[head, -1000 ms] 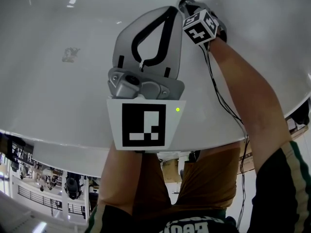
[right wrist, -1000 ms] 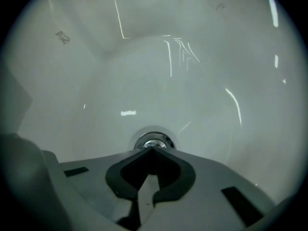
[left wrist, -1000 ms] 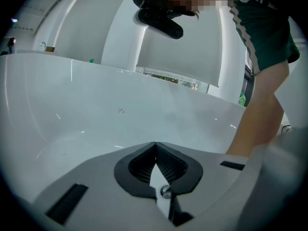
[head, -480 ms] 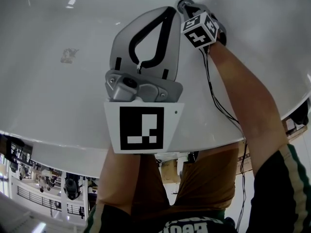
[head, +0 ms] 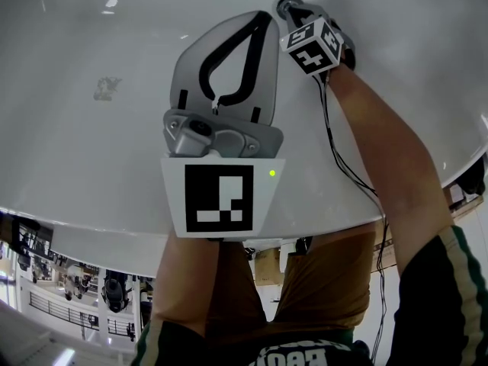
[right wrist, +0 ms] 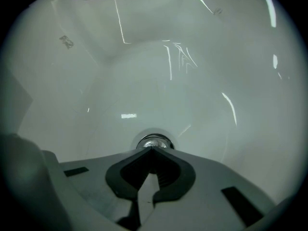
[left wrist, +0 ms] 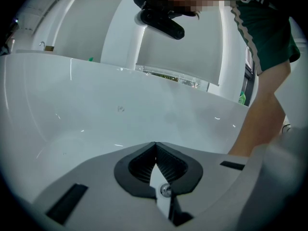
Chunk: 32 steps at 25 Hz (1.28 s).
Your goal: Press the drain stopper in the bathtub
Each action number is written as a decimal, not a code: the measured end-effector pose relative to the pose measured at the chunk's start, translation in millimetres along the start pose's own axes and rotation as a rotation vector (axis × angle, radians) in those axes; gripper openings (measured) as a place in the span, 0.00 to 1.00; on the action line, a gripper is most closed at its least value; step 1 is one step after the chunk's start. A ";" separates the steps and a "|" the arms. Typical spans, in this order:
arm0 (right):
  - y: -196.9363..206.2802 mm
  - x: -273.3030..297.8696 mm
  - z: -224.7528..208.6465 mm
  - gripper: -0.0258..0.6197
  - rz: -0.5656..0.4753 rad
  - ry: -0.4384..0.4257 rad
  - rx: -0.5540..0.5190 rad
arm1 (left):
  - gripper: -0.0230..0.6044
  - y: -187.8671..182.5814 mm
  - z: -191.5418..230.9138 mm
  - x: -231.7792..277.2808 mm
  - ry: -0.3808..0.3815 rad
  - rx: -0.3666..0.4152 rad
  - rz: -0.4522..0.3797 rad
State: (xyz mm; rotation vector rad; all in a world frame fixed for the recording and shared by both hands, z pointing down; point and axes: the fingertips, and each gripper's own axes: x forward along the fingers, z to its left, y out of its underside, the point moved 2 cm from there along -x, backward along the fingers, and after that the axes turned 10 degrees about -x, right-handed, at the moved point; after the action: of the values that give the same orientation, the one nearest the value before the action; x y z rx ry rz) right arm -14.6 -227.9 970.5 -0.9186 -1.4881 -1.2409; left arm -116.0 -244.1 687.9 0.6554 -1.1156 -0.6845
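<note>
The drain stopper [right wrist: 153, 141], a small round chrome cap, sits in the floor of the glossy white bathtub [right wrist: 211, 66]. It shows just below the middle of the right gripper view and at the top centre of the head view. Your right gripper [right wrist: 153, 149], grey with black ribbed pads, has its jaws together with nothing between them. The joined tips meet the cap's near edge, though I cannot tell if they touch it. The step in hand looks like the press itself. Next you likely need to push those tips straight down on the cap's middle without sliding off. Your left gripper [left wrist: 155, 144] is likewise closed and empty, over bare tub wall, apart from the stopper.
</note>
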 end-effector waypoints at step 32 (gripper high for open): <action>-49.6 -149.3 -16.5 0.22 -0.149 -0.002 -0.007 | 0.04 -60.6 -36.7 -14.5 0.082 0.112 0.004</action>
State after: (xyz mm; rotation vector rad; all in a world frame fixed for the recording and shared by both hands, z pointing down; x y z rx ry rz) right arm -19.4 -249.9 813.9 -0.8257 -1.5780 -1.3530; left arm -95.2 -266.2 622.3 0.7694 -1.0847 -0.5896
